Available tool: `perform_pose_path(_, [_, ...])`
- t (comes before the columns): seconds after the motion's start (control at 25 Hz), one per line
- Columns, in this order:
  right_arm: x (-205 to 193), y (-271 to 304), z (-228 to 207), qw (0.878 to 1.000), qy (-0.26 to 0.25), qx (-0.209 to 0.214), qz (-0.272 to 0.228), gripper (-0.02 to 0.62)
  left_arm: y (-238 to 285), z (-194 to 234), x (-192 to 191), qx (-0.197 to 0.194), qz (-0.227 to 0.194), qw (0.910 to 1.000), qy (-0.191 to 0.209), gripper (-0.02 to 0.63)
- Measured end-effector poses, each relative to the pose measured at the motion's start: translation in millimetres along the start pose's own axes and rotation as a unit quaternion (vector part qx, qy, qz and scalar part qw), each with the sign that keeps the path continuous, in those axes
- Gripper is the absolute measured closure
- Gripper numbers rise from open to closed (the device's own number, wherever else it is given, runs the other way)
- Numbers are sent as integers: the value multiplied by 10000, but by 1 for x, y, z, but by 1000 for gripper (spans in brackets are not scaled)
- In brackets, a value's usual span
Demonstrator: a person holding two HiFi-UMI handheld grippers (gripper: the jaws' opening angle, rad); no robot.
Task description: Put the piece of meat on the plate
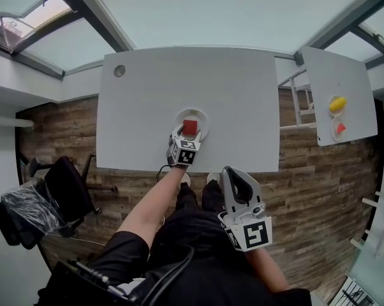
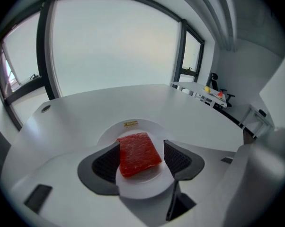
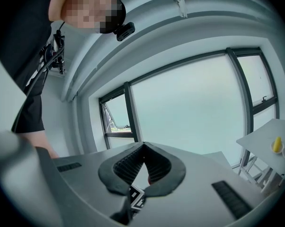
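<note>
One piece of meat (image 2: 140, 154) lies on one plate (image 2: 154, 126) on the desk (image 1: 147, 107), between the left gripper's (image 2: 141, 148) parted jaws, unclamped. Well back, the right gripper (image 3: 143, 148) has its jaws together on nothing.

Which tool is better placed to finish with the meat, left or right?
Left. The left tool is over the plate, jaws open either side of the meat lying on it. The right tool is shut, off the table.

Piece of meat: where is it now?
Head view: the piece of meat lies on the white plate, near the table's front edge, between the left gripper's open jaws.
</note>
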State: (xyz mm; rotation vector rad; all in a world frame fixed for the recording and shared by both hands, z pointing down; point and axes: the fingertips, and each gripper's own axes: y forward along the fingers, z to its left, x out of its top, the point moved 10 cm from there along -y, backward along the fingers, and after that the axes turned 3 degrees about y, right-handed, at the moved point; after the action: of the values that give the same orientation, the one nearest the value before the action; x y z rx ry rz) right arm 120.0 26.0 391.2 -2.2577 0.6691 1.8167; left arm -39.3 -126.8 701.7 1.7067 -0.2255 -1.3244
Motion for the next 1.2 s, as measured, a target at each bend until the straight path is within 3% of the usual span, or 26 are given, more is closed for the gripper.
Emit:
perform_pose_path(0.28, [-1, 1, 1, 10000, -9, 18, 24, 592, 5, 4, 1, -204, -155, 9995, -177, 318])
perform_pose_path(0.44, [0, 2, -1, 10000, -28, 17, -31, 592, -1, 7, 4, -270, -513, 9982, -178, 318])
perform_pose_path(0.56, [-1, 3, -3, 9999, 117, -23, -56, 592, -20, 9, 5, -238, -855, 9960, -115, 318])
perform_pose_path(0.76, [0, 5, -6, 9999, 88, -15, -94, 592, -58, 10, 19, -76, -867, 9962, 71, 318])
perform_pose_path(0.96, [2, 2, -5, 9999, 8, -1, -146, 592, -95, 10, 21, 23, -1078, 9941, -100, 318])
perform_pose_path(1.08, [3, 2, -1, 9998, 5, 16, -187, 592, -117, 5, 22, 6, -1418, 9896, -257, 319])
perform_pose_path(1.2, [5, 0, 1, 9997, -9, 114, -227, 592, -145, -4, 32, 186, -1636, 9862, -158, 319])
